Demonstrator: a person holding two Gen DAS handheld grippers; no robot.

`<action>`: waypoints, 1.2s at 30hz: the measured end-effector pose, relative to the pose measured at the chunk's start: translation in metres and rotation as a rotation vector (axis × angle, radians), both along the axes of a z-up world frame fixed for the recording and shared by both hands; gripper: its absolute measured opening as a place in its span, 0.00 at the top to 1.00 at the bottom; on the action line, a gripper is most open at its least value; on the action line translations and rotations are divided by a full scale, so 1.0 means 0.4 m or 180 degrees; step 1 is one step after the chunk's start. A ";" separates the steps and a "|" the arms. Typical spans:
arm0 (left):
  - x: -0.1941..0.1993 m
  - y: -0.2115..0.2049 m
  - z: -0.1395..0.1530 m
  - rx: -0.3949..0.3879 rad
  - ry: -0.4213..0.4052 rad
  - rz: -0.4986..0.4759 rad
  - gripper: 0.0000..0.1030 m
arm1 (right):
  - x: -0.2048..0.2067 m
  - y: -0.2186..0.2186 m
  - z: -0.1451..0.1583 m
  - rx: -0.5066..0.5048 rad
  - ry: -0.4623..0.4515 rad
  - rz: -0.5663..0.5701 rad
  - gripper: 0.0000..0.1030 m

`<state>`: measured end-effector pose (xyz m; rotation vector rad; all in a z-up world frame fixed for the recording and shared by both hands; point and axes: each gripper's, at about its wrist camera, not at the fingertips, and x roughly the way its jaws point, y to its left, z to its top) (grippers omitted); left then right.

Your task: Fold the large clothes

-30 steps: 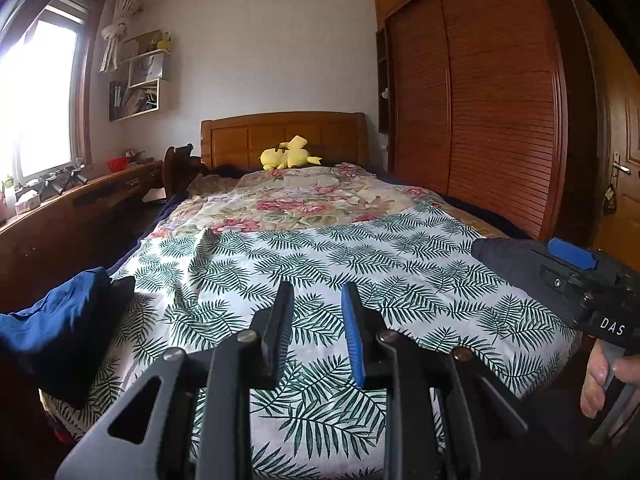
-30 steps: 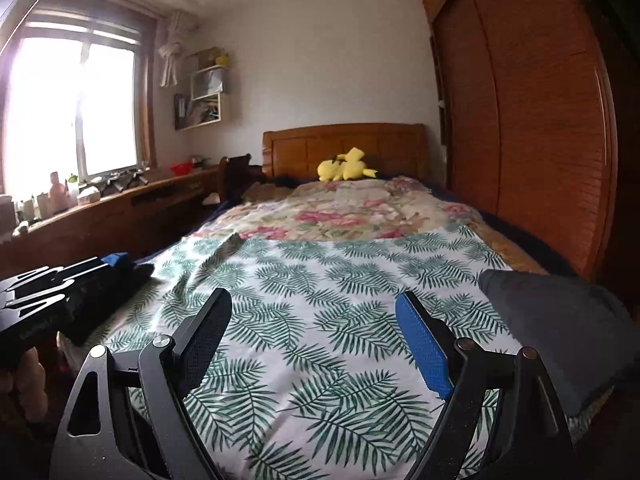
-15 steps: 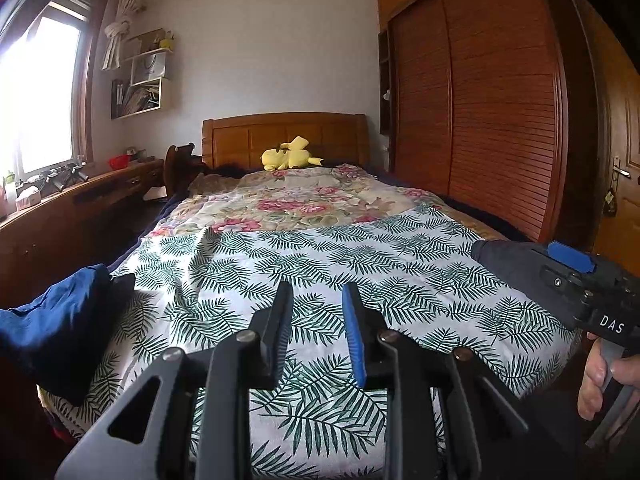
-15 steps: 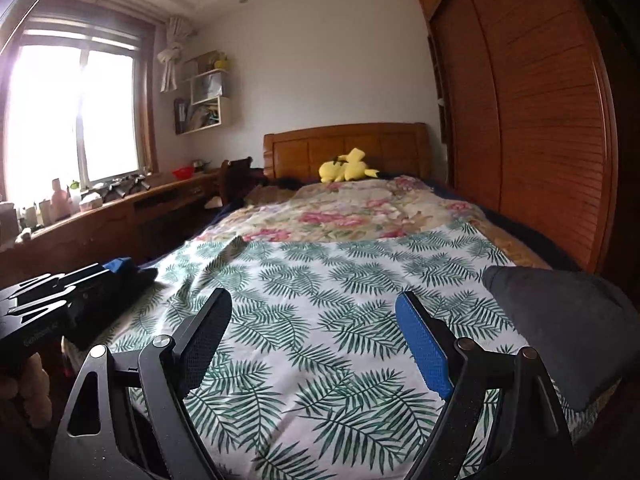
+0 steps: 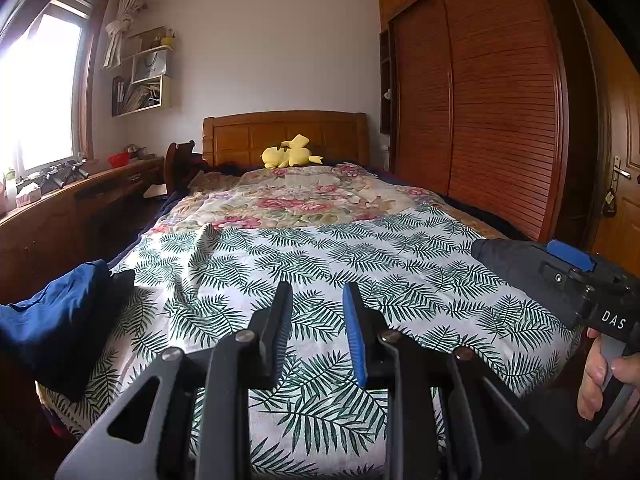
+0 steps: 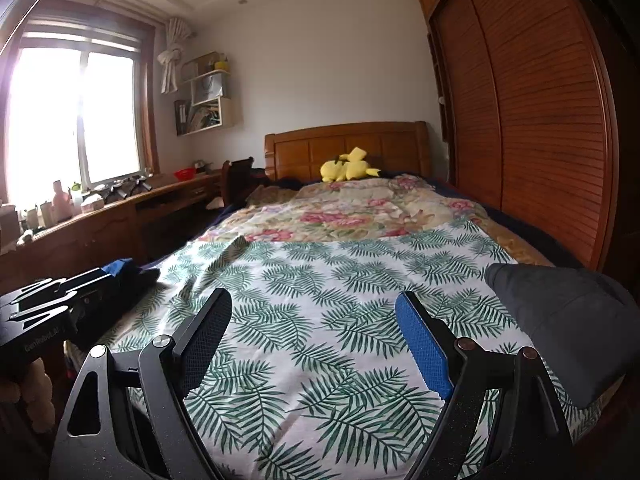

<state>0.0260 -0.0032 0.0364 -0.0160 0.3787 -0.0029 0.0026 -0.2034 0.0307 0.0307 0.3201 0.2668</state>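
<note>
A blue garment lies bunched at the left edge of the bed, on the leaf-print sheet. A dark grey garment lies at the right edge. My left gripper hovers over the foot of the bed, open by a narrow gap with nothing between its fingers. My right gripper stands wide open over the same sheet, also holding nothing. Each gripper sits between the two garments and touches neither. A hand holds the right tool's handle at the right of the left wrist view.
A floral quilt covers the far half of the bed, with a yellow plush toy at the wooden headboard. A slatted wardrobe runs along the right. A long wooden desk under the window lines the left.
</note>
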 end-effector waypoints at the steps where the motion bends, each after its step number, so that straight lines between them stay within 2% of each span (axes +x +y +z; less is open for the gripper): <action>1: 0.000 0.000 -0.001 0.0001 -0.0002 0.0004 0.76 | 0.000 0.000 0.000 0.0000 -0.0001 -0.0001 0.17; 36: -0.005 0.005 -0.015 -0.0013 -0.0005 0.0017 0.75 | -0.001 0.009 -0.003 0.0013 0.0013 0.0000 0.17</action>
